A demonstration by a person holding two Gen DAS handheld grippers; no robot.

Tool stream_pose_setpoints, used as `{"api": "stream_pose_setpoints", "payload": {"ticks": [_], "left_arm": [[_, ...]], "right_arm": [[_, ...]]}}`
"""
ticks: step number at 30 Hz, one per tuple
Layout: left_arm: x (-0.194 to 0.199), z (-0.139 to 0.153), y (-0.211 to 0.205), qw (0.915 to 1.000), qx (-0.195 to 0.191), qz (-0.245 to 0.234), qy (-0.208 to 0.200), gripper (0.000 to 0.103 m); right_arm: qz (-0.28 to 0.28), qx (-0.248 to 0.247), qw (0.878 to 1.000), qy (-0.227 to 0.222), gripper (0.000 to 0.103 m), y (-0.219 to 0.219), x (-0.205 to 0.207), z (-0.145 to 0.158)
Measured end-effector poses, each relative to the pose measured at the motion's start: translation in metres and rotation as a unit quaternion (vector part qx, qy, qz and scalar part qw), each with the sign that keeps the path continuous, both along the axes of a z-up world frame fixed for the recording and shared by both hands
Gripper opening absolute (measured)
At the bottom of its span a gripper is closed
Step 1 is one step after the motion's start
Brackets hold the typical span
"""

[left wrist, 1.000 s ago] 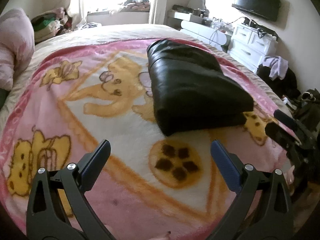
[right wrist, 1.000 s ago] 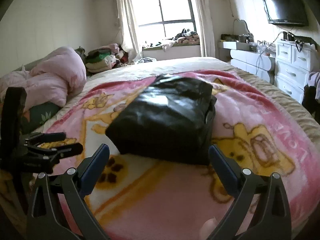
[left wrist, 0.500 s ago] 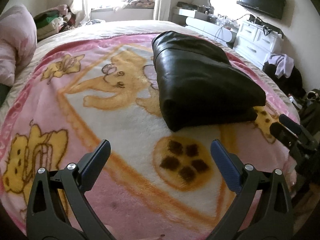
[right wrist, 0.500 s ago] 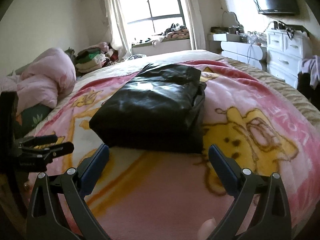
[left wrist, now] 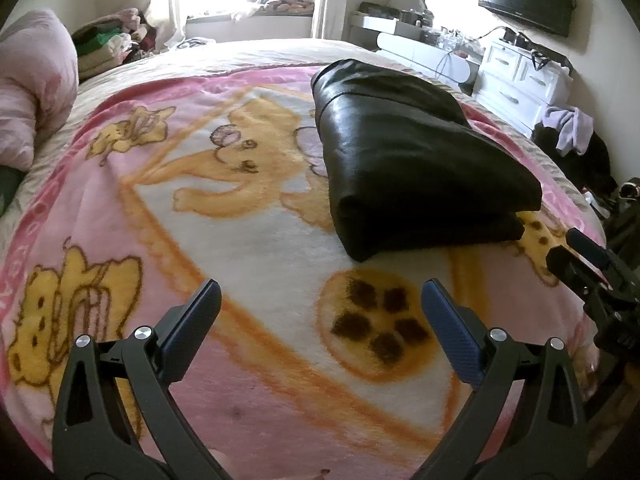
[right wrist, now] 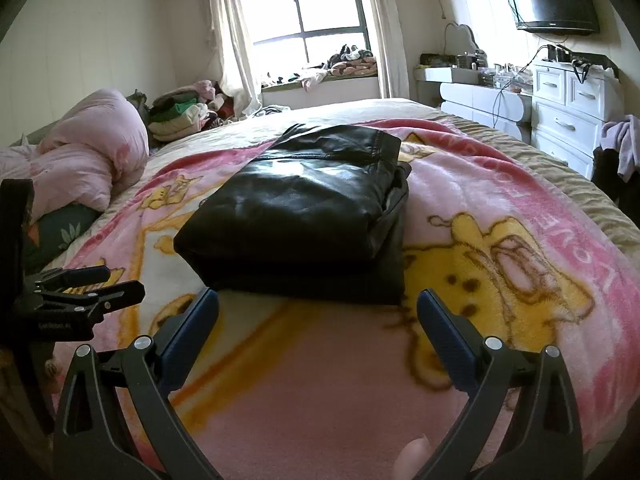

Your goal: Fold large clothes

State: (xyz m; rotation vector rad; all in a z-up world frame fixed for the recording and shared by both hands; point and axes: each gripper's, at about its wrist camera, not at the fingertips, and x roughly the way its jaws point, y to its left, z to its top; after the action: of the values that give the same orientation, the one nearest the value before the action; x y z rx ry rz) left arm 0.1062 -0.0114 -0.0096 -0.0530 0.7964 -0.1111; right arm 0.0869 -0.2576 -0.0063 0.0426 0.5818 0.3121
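Observation:
A black leather garment lies folded into a thick rectangular bundle on a pink cartoon blanket. In the right wrist view the bundle sits straight ahead, its near edge just beyond my fingertips. My left gripper is open and empty, hovering over the blanket short of and left of the bundle. My right gripper is open and empty, close to the bundle's near edge. Each gripper shows at the edge of the other's view, the right one in the left wrist view, the left one in the right wrist view.
A pink duvet is heaped at the left of the bed, with stacked clothes behind it. White drawers and a dark chair with clothes stand right of the bed. A window is at the far end.
Both grippers have moved a little nearer to the folded bundle, which looks larger now. The right gripper has come closest to its near edge. Both stay open.

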Motion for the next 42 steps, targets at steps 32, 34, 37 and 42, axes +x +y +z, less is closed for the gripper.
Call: {"api": "stream_pose_setpoints", "payload": {"ticks": [32, 34, 37, 42], "left_arm": [[-0.0019, 0.0054, 0.0036, 0.9999, 0.011, 0.010, 0.000, 0.094], [-0.0017, 0.0049, 0.0035, 0.9999, 0.012, 0.009, 0.000, 0.094], [-0.0018, 0.0050, 0.0035, 0.9999, 0.012, 0.010, 0.000, 0.094], [-0.0021, 0.0051, 0.0036, 0.9999, 0.012, 0.010, 0.000, 0.094]], "right_arm": [[0.008, -0.018, 1.000, 0.002, 0.099, 0.0035, 0.0011, -0.0024], [0.009, -0.019, 1.000, 0.002, 0.099, 0.0039, 0.0010, -0.0025], [0.009, -0.021, 1.000, 0.001, 0.099, 0.0043, 0.0007, -0.0027], [0.010, -0.024, 1.000, 0.001, 0.099, 0.0032, 0.0012, -0.0033]]}}
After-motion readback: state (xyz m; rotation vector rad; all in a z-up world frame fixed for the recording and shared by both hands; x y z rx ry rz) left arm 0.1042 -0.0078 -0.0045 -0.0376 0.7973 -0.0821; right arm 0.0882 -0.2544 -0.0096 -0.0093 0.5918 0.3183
